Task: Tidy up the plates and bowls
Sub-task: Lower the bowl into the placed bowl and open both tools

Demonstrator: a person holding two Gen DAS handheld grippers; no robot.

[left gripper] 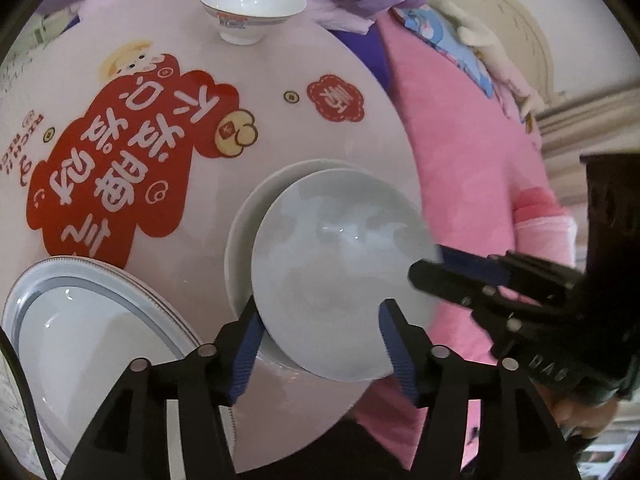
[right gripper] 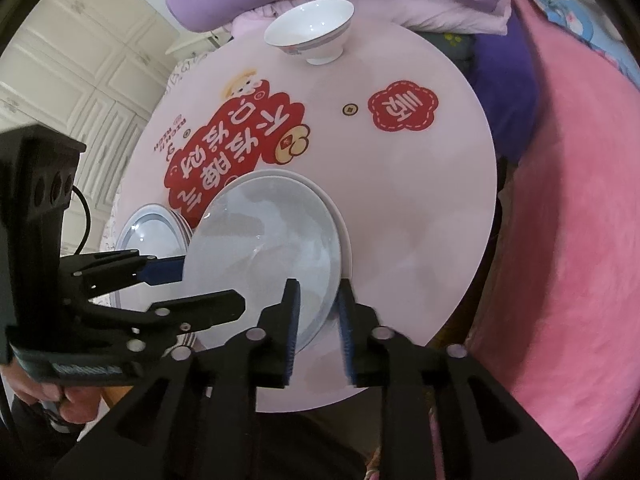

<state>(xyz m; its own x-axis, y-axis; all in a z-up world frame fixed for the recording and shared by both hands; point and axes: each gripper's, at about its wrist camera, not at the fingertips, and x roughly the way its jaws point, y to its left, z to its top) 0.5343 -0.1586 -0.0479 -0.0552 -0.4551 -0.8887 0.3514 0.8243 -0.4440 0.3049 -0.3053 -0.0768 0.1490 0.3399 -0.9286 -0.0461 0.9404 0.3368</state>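
Two plates sit stacked near the front edge of the round table [right gripper: 420,220]: the pale blue plate [left gripper: 340,272] lies on top of the white plate [left gripper: 248,216]. Both grippers stand around the blue plate's rim with a gap showing, so neither squeezes it. The left gripper [left gripper: 320,344] is wide apart, the right gripper [right gripper: 318,320] only a little. The stacking step looks done. Next, I think, both pull back and go for the rimmed plate [left gripper: 80,320] or the far bowl [right gripper: 310,34].
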